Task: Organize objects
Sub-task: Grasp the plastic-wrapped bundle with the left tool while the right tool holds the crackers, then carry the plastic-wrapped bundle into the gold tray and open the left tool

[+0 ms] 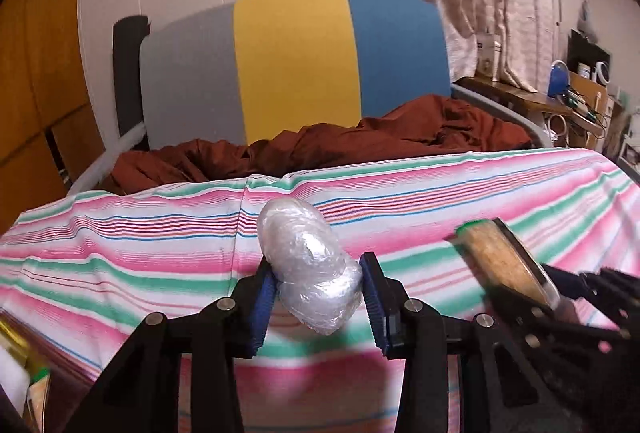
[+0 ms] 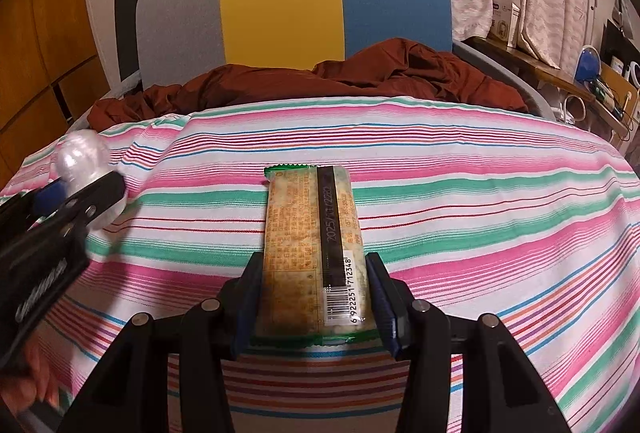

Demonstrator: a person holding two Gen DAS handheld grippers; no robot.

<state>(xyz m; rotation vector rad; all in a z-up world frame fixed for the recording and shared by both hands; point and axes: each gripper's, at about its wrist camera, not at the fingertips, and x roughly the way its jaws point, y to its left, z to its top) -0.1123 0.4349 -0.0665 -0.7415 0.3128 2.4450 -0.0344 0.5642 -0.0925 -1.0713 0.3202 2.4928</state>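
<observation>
Left wrist view: the crinkly clear-plastic-wrapped bundle (image 1: 308,269) is pinched low by the left tongs (image 1: 318,297) and could slip, while the right tongs (image 2: 312,297) could crush the pinched green-edged snack bar packet (image 2: 312,245).

Both wrist views look low and close across the striped desk (image 1: 120,233) toward the chair (image 2: 280,5) at 12 o'clock, sharing it; each catches the other hand-held gripper, at 3 and 9 o'clock.

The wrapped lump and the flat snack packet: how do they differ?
The wrapped lump is rounded, bumpy and silvery-clear; the snack packet is flat, long and tan with print and a barcode. The lump sits in the left tool, the packet in the right tool. Both are held above the striped cloth.
</observation>
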